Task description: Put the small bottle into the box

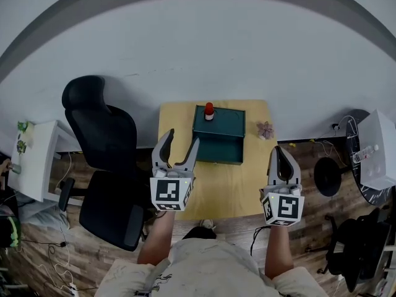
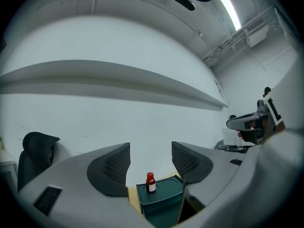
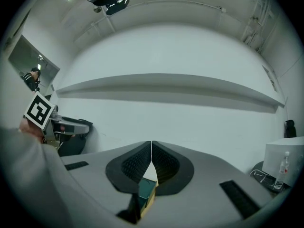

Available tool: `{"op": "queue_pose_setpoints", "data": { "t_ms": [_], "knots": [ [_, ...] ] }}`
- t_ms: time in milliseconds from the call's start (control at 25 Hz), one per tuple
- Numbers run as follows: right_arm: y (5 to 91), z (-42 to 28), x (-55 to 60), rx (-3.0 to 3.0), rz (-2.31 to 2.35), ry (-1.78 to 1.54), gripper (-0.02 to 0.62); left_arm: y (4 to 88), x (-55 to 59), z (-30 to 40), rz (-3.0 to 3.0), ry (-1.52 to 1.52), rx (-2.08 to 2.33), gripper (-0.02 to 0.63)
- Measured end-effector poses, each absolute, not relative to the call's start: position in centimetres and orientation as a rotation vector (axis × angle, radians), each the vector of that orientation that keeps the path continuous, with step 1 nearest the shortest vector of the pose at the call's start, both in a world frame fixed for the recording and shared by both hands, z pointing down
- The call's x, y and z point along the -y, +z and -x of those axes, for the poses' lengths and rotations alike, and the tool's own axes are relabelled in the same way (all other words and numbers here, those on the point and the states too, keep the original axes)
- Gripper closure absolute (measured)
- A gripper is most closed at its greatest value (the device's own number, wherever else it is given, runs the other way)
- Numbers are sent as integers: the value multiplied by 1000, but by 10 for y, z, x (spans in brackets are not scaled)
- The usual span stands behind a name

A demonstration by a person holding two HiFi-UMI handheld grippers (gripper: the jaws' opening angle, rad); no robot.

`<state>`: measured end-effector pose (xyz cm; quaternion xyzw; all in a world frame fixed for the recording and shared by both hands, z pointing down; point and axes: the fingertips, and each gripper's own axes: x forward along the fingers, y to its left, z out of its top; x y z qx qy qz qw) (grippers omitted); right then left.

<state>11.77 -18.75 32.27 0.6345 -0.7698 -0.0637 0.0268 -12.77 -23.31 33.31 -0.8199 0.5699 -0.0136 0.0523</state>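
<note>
A small red bottle [image 1: 209,111] with a white label stands upright on top of the dark green box [image 1: 218,133], near its back left corner. The box sits at the back of a small wooden table [image 1: 185,193]. My left gripper [image 1: 183,144] hovers open over the table's left side, short of the box; in the left gripper view the bottle [image 2: 150,182] shows between its spread jaws, on the box [image 2: 161,203]. My right gripper [image 1: 282,159] is held at the table's right edge, shut with nothing in it. A corner of the box [image 3: 145,193] shows below its jaws.
A black office chair [image 1: 105,159] stands just left of the table. A small pinkish plant-like object [image 1: 265,129] lies on the table's back right. A white cabinet [image 1: 34,159] is far left, and a white unit with a clear bottle [image 1: 366,154] far right. The wall runs right behind the table.
</note>
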Motion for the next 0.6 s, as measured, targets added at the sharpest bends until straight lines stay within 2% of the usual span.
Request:
{"op": "queue_pose_setpoints", "data": {
  "t_ms": [600],
  "knots": [
    [329, -115, 240, 2426, -1971, -198, 577, 345, 281, 117, 2519, -90, -1674, 334]
  ]
}}
